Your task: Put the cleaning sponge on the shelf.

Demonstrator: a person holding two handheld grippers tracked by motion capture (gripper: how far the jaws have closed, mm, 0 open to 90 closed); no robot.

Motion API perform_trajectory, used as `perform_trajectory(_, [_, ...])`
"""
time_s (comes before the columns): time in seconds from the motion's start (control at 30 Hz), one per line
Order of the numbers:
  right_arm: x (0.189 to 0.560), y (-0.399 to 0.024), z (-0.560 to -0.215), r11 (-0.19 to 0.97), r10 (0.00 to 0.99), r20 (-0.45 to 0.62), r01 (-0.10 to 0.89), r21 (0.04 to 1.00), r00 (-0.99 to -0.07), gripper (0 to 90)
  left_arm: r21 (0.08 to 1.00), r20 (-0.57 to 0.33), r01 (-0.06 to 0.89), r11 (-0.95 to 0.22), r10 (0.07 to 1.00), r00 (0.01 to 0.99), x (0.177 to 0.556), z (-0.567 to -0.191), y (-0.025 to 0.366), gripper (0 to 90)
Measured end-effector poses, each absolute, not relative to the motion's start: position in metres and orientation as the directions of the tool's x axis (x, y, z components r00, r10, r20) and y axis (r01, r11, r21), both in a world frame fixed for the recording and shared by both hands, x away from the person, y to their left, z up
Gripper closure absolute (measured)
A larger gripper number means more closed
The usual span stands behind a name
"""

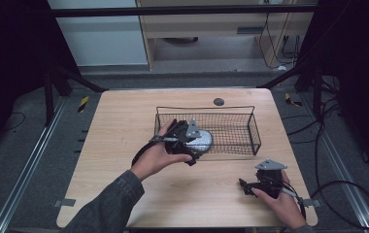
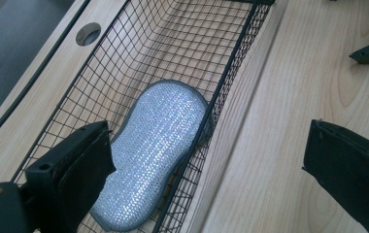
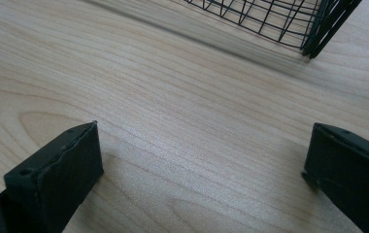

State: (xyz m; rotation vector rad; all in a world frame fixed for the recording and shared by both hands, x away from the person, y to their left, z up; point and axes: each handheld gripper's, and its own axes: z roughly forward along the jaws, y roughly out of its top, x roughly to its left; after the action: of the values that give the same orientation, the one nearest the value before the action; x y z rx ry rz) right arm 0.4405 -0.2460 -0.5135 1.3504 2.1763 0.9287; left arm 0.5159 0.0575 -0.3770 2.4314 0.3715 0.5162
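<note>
Left claw (image 2: 207, 160) gapes wide, empty, astride the basket's (image 2: 231, 63) near wall above the silver sponge (image 2: 153, 145). Right claw (image 3: 202, 170) rests open, empty, near the worktop's (image 3: 173, 97) front right corner. Best lift straight up, clear of the wire.

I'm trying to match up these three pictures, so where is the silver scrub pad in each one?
High view: the pad lies at the left end of the basket, just beyond the left hand-held gripper.
Left gripper view: centre, inside the basket against its near wall, one jaw on each side of that wall.
Right gripper view: not in it.
Shared landmark: the black wire basket, whose corner is at top right there.
</note>
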Motion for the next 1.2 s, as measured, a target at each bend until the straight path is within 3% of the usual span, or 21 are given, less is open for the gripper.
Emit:
perform_trajectory(0.7, [0.438, -0.246, -0.514, 0.311, 0.894, -0.004, 0.617, 0.723, -0.447, 0.3, 0.728, 0.229, 0.245, -0.64, 0.564, 0.793, 0.49, -0.372, 0.145, 2.9])
perform_trajectory(1.2, [0.438, -0.246, -0.514, 0.311, 0.894, -0.003, 0.617, 0.723, -0.447, 0.3, 0.713, 0.176, 0.366, -0.598, 0.657, 0.733, 0.478, -0.402, 0.208, 3.0])
